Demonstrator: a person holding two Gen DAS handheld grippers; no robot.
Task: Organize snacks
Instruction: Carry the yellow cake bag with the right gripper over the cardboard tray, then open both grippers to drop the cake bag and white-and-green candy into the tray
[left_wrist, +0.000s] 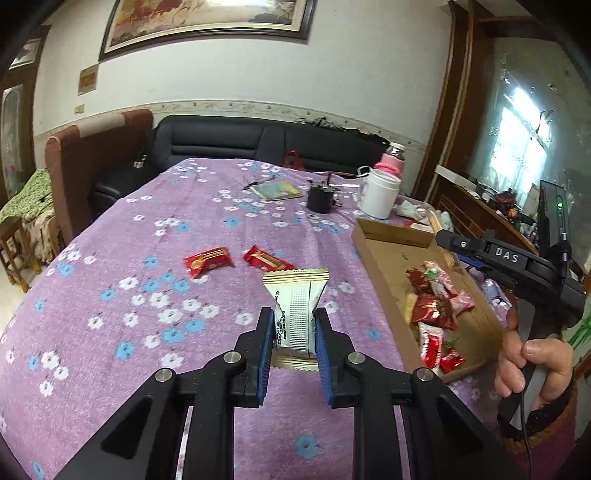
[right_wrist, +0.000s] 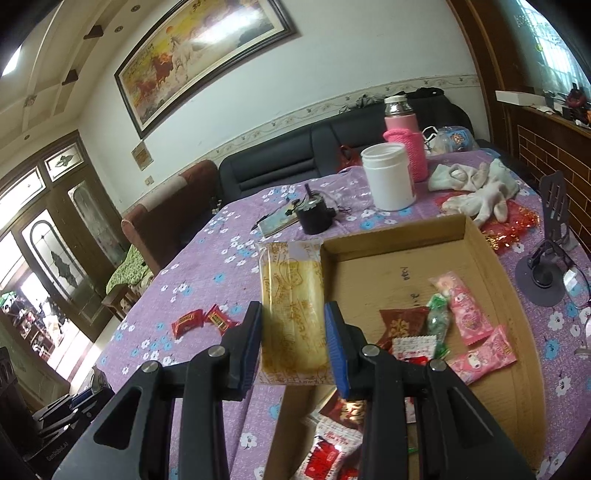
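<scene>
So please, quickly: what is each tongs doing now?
Left tongs: shut on the white-gold snack packet.
Right tongs: shut on the yellow clear-wrapped snack.

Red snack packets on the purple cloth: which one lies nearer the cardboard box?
The right-hand red packet, tilted, lying closer to the cardboard box; the other red packet sits farther left on the cloth.

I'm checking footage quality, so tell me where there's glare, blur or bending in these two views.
Left wrist view: the bright window at right is washed out, and the purple flowered tablecloth bulges from fisheye bending. Right wrist view: glare whitens the framed horse painting; the brown cardboard tray looks sharp.
</scene>
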